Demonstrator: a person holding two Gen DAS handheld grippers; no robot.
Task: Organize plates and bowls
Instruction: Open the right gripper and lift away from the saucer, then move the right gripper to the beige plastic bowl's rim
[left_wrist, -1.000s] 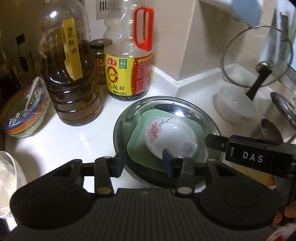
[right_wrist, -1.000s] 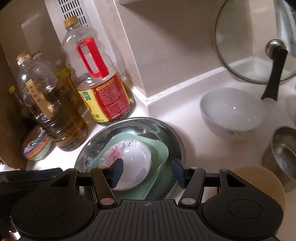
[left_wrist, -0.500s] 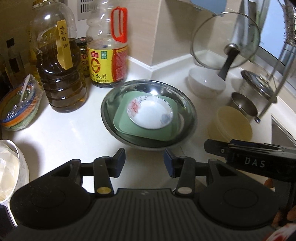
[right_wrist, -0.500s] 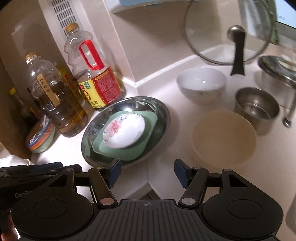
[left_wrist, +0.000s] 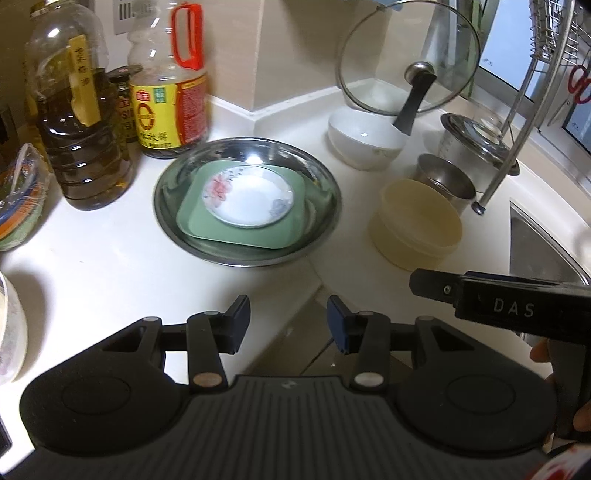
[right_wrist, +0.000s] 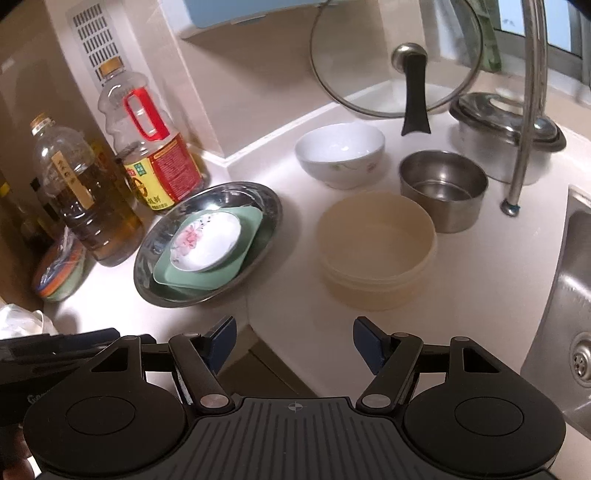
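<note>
A steel plate (left_wrist: 321, 206) (right_wrist: 266, 206) on the white counter holds a green square plate (left_wrist: 295, 225) (right_wrist: 243, 251), and a small white floral dish (left_wrist: 251, 199) (right_wrist: 207, 240) lies on top. To its right stand a cream plastic bowl (left_wrist: 417, 225) (right_wrist: 376, 251), a white bowl (left_wrist: 362, 140) (right_wrist: 340, 155) and a small steel bowl (left_wrist: 443, 181) (right_wrist: 443, 188). My left gripper (left_wrist: 288, 321) and my right gripper (right_wrist: 293, 339) are both open and empty, held back over the counter's front edge, clear of the dishes.
Oil bottle (left_wrist: 81, 129) and soy sauce bottle (left_wrist: 166, 88) stand behind the plates at left. A glass lid (right_wrist: 399, 62) leans on the back wall. A lidded steel pot (right_wrist: 506, 129), a rack leg (right_wrist: 517, 177) and the sink (right_wrist: 576, 280) are at right.
Both grippers have pulled back and risen away from the stacked plates, so more of the counter and the bowls at right has come into view. Both stay open.
</note>
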